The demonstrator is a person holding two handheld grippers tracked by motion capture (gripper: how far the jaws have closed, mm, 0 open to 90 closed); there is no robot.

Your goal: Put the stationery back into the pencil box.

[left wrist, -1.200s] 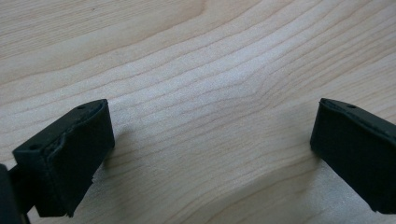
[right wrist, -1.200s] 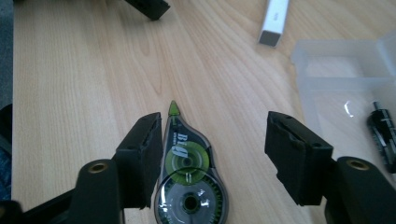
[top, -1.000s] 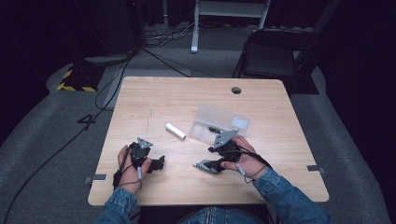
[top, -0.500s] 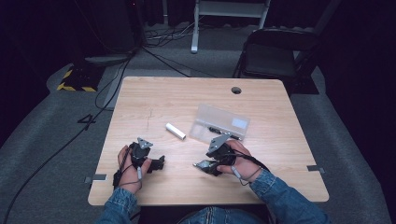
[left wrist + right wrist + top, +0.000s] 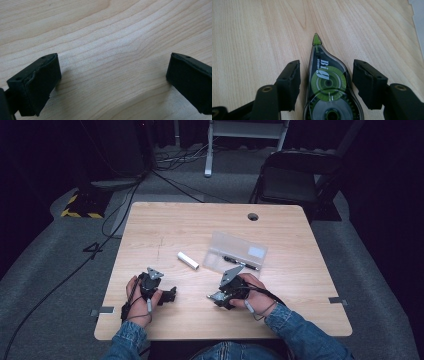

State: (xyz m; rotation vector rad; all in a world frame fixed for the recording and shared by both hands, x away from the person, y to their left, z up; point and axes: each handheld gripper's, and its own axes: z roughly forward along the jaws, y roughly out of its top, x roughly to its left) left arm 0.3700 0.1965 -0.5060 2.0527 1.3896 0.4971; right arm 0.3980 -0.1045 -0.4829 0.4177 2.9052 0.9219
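A wooden table point(image 5: 300, 285) was seen from above. The right gripper point(image 5: 324, 85) was held with its jaws parted on either side of a correction tape dispenser point(image 5: 329, 92) lying flat on the wood, apparently about to be grasped; closing squarely on its sides would be needed. "Big" could be read on it. The left gripper point(image 5: 112, 82) was spread wide over bare wood, holding nothing.

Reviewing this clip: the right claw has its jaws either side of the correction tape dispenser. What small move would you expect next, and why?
Probably closing the right claw. The correction tape dispenser lies flat on the table between its open jaws, with a gap on each side, so nothing grips it yet. The left claw is open over bare wood.
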